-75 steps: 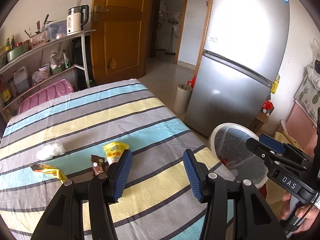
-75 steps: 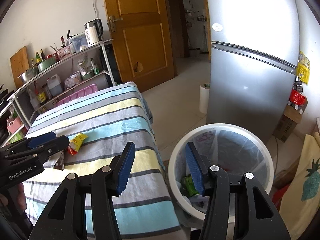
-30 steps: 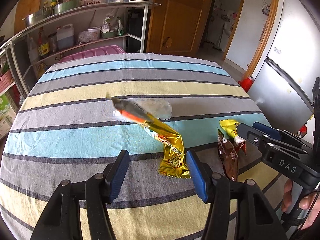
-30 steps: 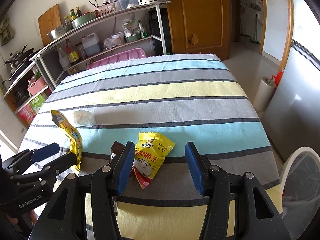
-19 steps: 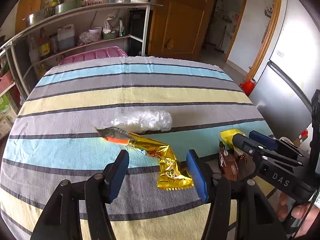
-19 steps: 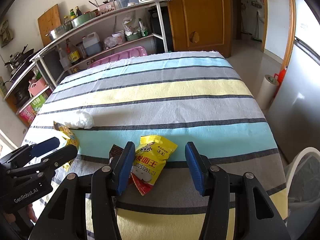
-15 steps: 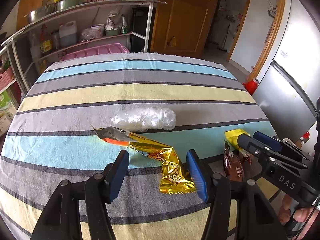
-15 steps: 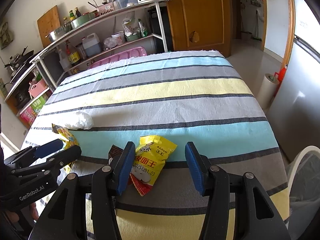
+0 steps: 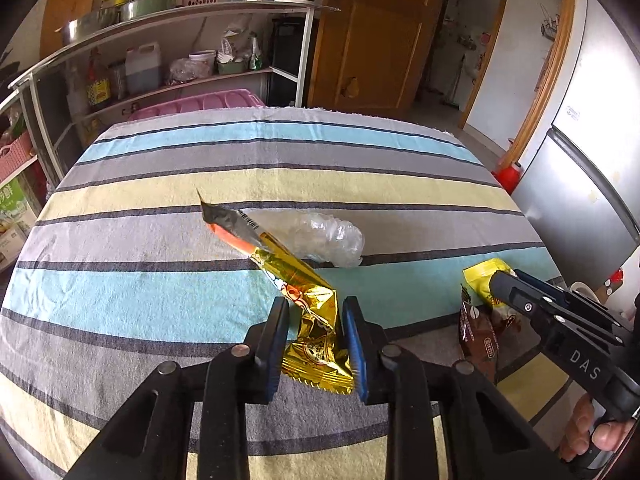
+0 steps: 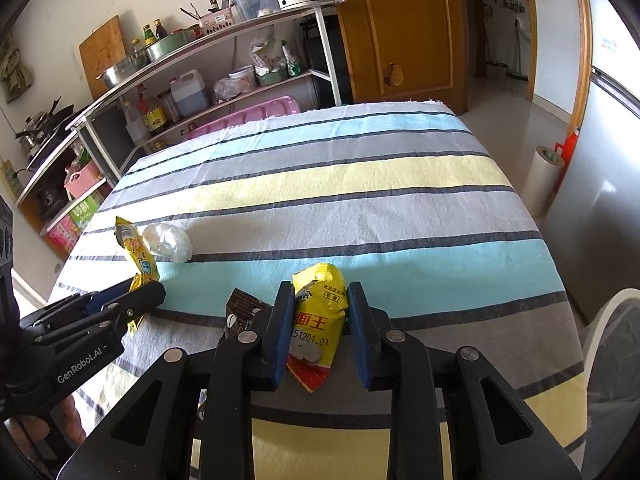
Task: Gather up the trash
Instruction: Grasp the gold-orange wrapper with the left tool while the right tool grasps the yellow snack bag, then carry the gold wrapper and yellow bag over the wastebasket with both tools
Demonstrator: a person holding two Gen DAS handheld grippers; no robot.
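Note:
On the striped tablecloth [image 9: 160, 288] my left gripper [image 9: 317, 342] is shut on a gold foil wrapper [image 9: 308, 312] whose orange and grey end sticks up to the left. It also shows in the right wrist view [image 10: 138, 256]. My right gripper [image 10: 320, 332] is shut on a yellow snack packet [image 10: 320, 312]. A brown wrapper [image 10: 240, 314] lies just left of it, also seen in the left wrist view [image 9: 478, 340]. A crumpled clear plastic wad [image 9: 328, 240] lies behind the gold wrapper.
A white trash bin [image 10: 612, 380] stands off the table's right edge. A silver fridge [image 9: 580, 184] is at the right, a metal shelf rack [image 10: 224, 76] with kitchenware behind the table, a wooden door [image 10: 404, 28] beyond.
Both grippers have closed: the left on the gold wrapper, lifting its far end, and the right on the yellow packet. Earlier the right gripper hung over the bin.

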